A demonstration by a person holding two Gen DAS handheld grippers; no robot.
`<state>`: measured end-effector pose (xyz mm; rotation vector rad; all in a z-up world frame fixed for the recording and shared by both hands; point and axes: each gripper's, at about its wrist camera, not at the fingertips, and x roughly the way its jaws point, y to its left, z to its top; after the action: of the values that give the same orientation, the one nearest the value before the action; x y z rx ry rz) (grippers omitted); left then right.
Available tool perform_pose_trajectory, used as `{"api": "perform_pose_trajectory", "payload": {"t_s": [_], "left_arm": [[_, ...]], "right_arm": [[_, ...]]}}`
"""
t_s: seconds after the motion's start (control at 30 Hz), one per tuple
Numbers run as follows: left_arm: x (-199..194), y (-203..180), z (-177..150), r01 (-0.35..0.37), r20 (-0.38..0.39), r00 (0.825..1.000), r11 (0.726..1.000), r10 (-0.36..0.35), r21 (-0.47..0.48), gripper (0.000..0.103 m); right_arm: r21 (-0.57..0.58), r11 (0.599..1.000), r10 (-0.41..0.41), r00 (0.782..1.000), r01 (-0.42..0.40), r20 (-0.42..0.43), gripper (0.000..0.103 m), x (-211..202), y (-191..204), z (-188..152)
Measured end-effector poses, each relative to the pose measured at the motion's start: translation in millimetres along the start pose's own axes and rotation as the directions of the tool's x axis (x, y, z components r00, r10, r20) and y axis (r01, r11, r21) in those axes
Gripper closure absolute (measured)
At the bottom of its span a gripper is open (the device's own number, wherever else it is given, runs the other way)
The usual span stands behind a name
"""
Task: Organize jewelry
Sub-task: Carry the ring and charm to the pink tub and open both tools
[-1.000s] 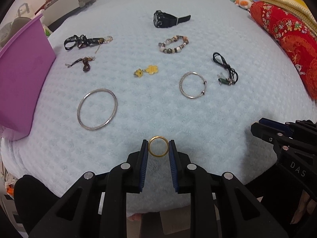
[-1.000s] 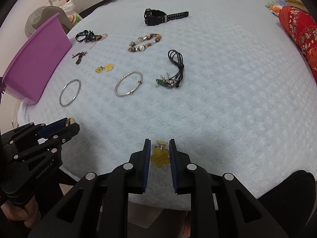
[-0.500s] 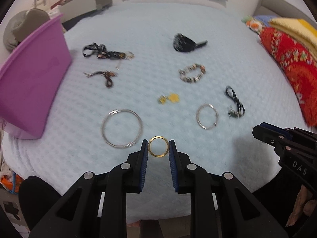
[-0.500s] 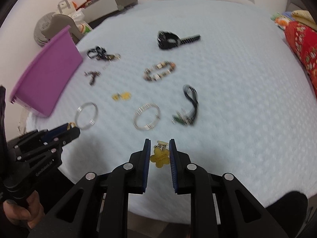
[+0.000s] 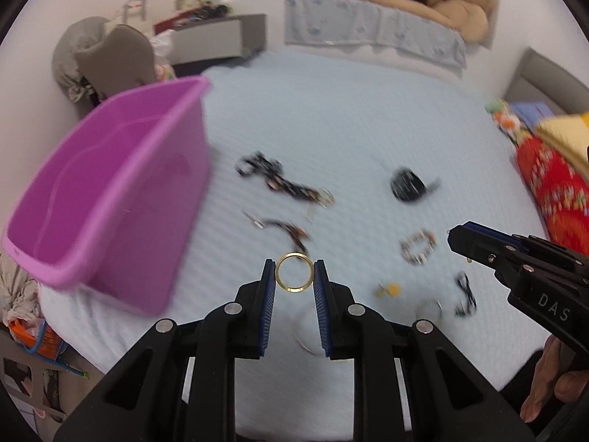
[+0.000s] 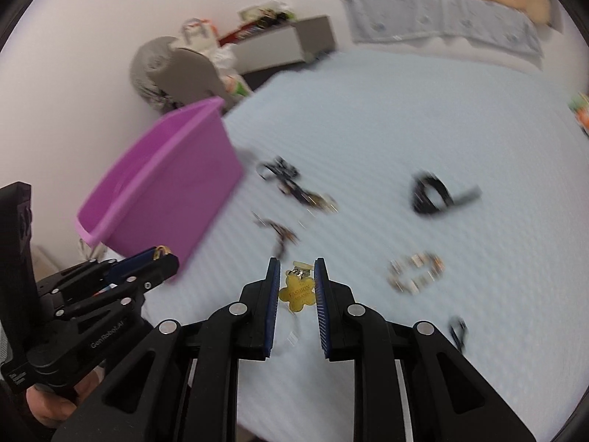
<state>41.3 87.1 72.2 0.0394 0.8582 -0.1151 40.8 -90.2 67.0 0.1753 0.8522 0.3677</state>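
We hold two grippers above a pale blue quilted bed (image 5: 368, 118). Our left gripper (image 5: 294, 276) is clenched on a gold ring (image 5: 295, 272), which stands upright between the blue pads at the fingertips. Our right gripper (image 6: 294, 280) pinches a yellow flower-shaped charm (image 6: 297, 292) the same way. A purple plastic bin (image 5: 106, 191) sits on the bed's left edge, ahead and left of both grippers. Blurred on the bed beyond lie a black watch (image 5: 410, 186), a beaded bracelet (image 5: 419, 246) and a black lanyard (image 5: 279, 180).

Pale-blue bed (image 5: 349, 118) — purple bin (image 5: 110, 199), black watch (image 5: 408, 186), beaded bracelet (image 5: 418, 246) lying on it.
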Motion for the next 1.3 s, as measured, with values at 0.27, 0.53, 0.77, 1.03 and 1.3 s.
{"api": "perform_pose_trajectory", "payload": {"t_s": [0.27,0.53,0.77,1.03,1.3], "left_arm": [[-15.7,85.4,48.9,-0.070,0.073,0.994,0.993,0.077,-0.090,0.082],[-7.3,180.8,74.0,-0.168,0.047,0.982,0.961,0.183,-0.219,0.082],[24.6,237.7,70.2,-0.215,-0.048,0.976,0.928,0.210,-0.304,0.082],[51.4,267.0,65.0,-0.223,-0.114,0.974,0.909,0.195,-0.351,0.082],[58.5,270.7,64.6,-0.257,-0.157,0.964,0.904,0.214,-0.343,0.081]], "right_arm": [[-0.121,0.986,0.116,0.993,-0.112,0.030,0.085,31.7,79.2,83.0],[-0.219,0.946,0.239,0.971,-0.239,-0.026,0.085,90.7,174.2,145.9],[-0.246,0.929,0.248,0.959,-0.276,-0.139,0.085,154.5,227.3,163.1],[-0.233,0.936,0.207,0.948,-0.264,-0.242,0.085,211.7,237.7,163.6],[-0.269,0.943,0.126,0.959,-0.195,-0.256,0.084,238.4,241.9,163.5]]}}
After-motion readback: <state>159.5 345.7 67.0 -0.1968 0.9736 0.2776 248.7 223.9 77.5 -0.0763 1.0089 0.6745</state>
